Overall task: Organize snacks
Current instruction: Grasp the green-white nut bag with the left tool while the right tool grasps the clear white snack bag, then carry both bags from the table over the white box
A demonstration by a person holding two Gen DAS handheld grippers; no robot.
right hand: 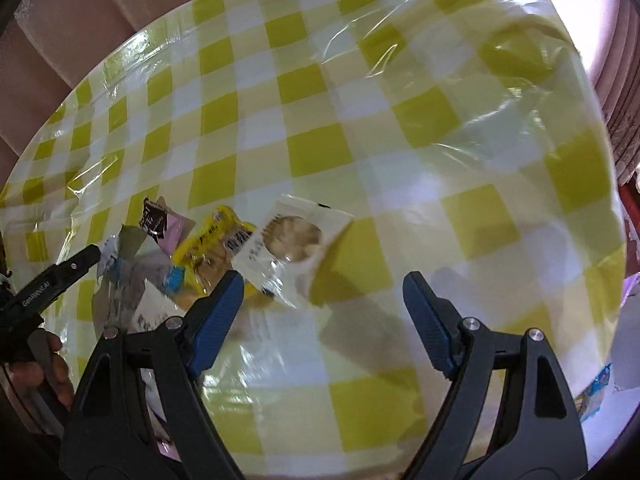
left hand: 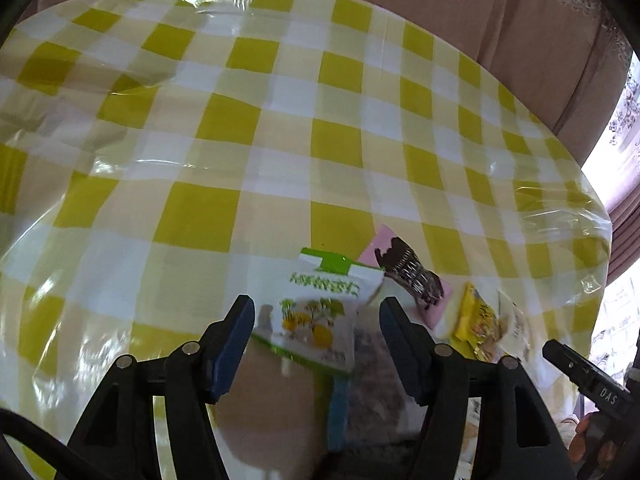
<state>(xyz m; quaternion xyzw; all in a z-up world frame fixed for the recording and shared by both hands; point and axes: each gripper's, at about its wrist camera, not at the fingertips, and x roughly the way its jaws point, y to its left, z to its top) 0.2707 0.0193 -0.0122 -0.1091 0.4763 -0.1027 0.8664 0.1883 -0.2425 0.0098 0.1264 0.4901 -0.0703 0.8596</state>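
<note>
Several snack packets lie bunched on the yellow-checked tablecloth (left hand: 224,128). In the left wrist view, a white packet with a green top and yellow fruit print (left hand: 320,312) lies between the fingers of my open left gripper (left hand: 316,320), not clamped. A pink and brown packet (left hand: 408,276) and a yellow packet (left hand: 476,324) lie to its right. In the right wrist view, my open, empty right gripper (right hand: 324,292) hovers over the cloth. A white cracker packet (right hand: 292,236), the yellow packet (right hand: 216,240) and the pink packet (right hand: 164,224) lie ahead and left of its left finger.
The round table's edge (left hand: 600,216) curves close on the right, with pink curtains (left hand: 460,8) behind. A blue and silver packet (right hand: 132,268) lies at the left of the pile. Another packet (right hand: 596,392) sits at the far right edge.
</note>
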